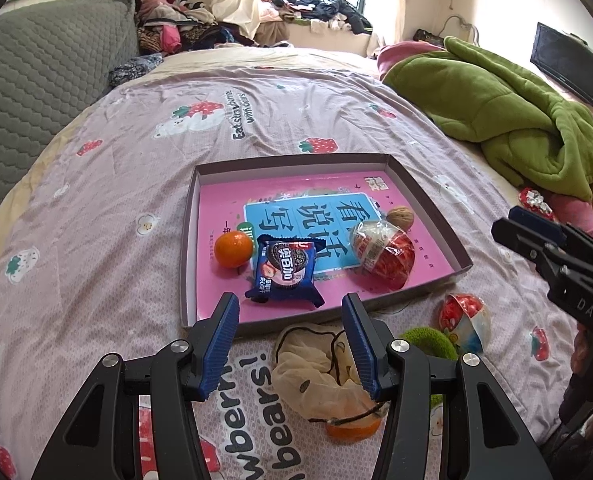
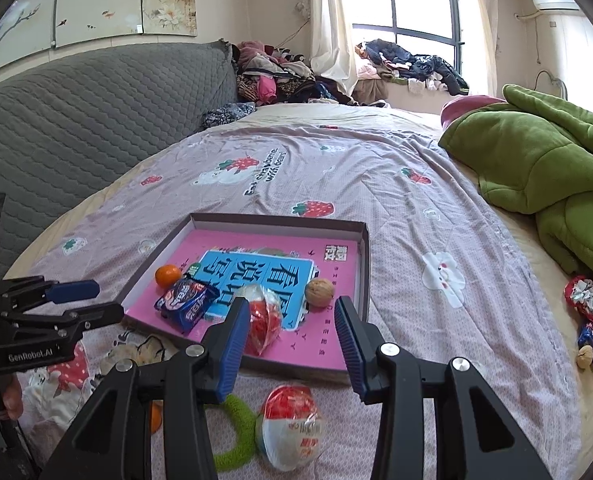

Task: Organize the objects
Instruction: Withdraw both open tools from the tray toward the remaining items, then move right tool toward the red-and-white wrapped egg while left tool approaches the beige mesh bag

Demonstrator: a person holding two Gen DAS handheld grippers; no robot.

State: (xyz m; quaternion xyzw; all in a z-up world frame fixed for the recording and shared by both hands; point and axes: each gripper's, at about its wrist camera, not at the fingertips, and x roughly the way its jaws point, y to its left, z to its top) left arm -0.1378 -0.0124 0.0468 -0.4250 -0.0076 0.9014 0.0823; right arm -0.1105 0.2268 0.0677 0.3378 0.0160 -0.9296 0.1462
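Note:
A shallow box lid (image 1: 428,204) (image 2: 360,264) with a pink book inside lies on the bed. In it are an orange (image 1: 233,249) (image 2: 167,275), a blue cookie packet (image 1: 284,274) (image 2: 186,304), a walnut (image 1: 400,218) (image 2: 319,292) and a red-and-clear egg capsule (image 1: 382,256) (image 2: 262,320). In front of the lid lie a mesh bag (image 1: 316,372), a second orange (image 1: 352,430), a green ring (image 1: 430,342) (image 2: 236,436) and a second egg capsule (image 1: 464,322) (image 2: 292,426). My left gripper (image 1: 290,344) is open above the mesh bag. My right gripper (image 2: 292,344) is open above the second capsule.
A green blanket (image 1: 496,112) (image 2: 536,168) is piled at the right. Wrapped snacks (image 2: 588,320) lie at the bed's right edge. A grey quilted headboard (image 1: 36,92) runs along the left. Clothes (image 1: 184,28) are heaped at the back.

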